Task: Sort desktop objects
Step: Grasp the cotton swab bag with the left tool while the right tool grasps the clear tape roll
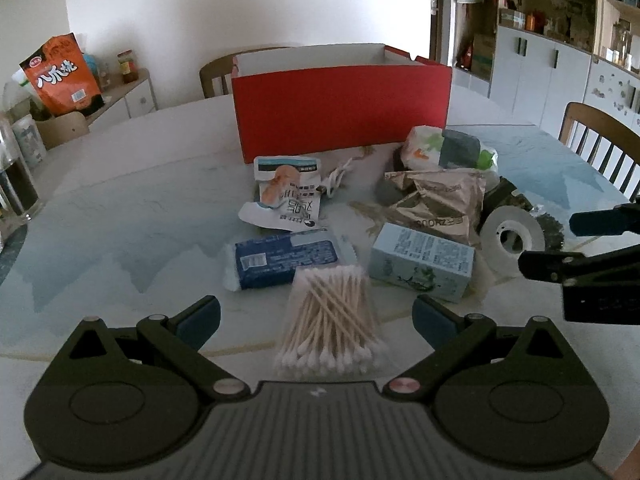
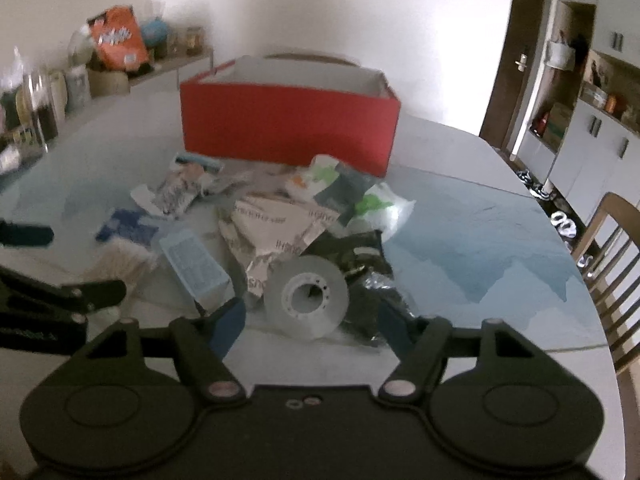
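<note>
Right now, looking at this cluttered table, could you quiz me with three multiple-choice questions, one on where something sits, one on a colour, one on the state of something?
1. Where does the clear pack of wooden cotton swabs lie?
A. Inside the box
B. On the table, just ahead of the left gripper
C. On a chair

2. What colour is the outside of the large open cardboard box?
A. Red
B. Green
C. Yellow

3. How do the right gripper jaws stand around the grey roll of tape?
A. Clamped on it, lifting it
B. Apart, either side of it, not pressing
C. Fully closed, nothing near

Answers: 1 B, the swabs lie between the left fingers' line of view on the tabletop. 2 A, its front wall is plain red. 3 B, gaps show beside the roll, which rests on the table.
</note>
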`<state>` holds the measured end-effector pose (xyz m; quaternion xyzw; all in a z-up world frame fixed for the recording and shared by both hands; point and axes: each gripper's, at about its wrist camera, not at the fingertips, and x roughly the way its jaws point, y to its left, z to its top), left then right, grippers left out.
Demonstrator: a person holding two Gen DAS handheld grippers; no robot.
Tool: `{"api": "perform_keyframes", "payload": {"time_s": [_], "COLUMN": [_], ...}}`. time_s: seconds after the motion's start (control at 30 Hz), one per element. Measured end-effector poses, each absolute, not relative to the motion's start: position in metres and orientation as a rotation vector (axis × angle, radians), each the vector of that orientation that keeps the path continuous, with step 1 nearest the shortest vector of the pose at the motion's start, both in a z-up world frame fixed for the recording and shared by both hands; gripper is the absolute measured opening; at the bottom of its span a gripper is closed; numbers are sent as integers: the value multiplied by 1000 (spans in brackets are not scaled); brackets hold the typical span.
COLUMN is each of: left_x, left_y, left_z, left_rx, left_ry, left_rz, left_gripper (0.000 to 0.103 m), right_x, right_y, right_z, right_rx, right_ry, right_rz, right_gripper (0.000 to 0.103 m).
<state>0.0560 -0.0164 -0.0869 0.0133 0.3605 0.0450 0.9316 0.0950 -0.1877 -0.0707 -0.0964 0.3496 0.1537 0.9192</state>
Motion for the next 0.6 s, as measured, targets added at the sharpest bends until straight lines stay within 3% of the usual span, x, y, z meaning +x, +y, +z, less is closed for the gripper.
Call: {"api": "perform_keyframes", "payload": {"time_s": [0.27, 0.6], "left_x": [62, 67], "left_y": [-16, -21], "left_z": [-99, -105], "left_rx": [27, 35], "left_ry": [745, 742], "left_rz": [91, 86], "left_gripper": [101, 76], "right_x": [111, 119], "right_y": [-177, -168], "right_z": [-88, -96], "right_rx": [-259, -301], "right_ry": [734, 727], "right_rz": [308, 317], "right_gripper": [65, 61]}}
